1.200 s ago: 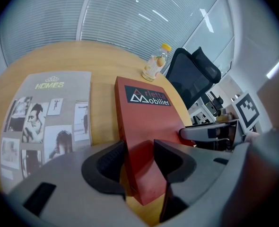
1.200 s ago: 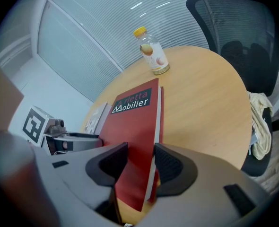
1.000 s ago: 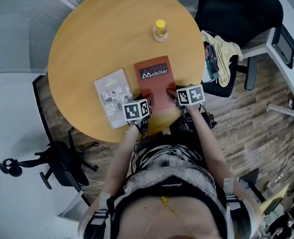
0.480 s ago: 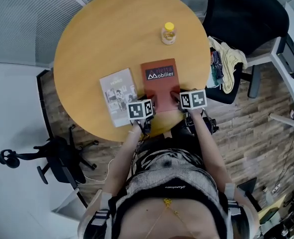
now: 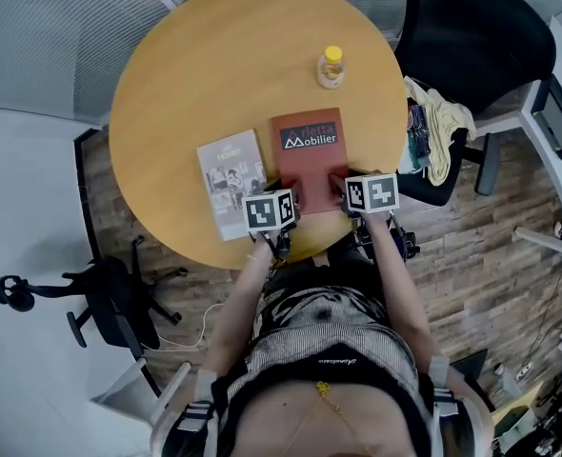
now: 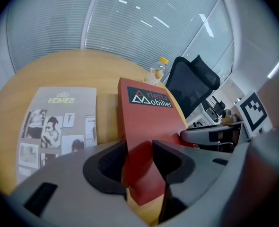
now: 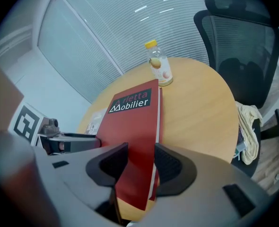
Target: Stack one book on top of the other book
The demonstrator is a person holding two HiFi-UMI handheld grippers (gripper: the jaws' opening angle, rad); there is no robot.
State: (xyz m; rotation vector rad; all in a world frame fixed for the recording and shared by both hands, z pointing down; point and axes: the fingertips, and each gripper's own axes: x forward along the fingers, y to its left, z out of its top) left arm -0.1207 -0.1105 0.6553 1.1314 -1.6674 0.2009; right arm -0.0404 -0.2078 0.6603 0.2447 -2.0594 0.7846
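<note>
The red book (image 5: 305,149), labelled "Mobilier" in white on black, sits at the near edge of the round wooden table (image 5: 195,55). The left gripper (image 6: 139,156), whose jaws have just been closing, pinches its near-left corner. The right gripper (image 7: 140,161) pinches its near-right corner. Just to the left lies a grey book (image 5: 231,181) titled "HOMES". A yellow-capped bottle (image 5: 331,67) stands beyond, on the far side.

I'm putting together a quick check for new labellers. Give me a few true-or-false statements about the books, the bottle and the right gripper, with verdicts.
1. The right gripper is clamped on the red book. True.
2. The red book lies on top of the HOMES book. False: they are side by side and apart, and the HOMES book lies flat on the table.
3. The bottle has a yellow cap. True.
4. The bottle stands on the HOMES book. False: it stands on the table, beyond the red book.
</note>
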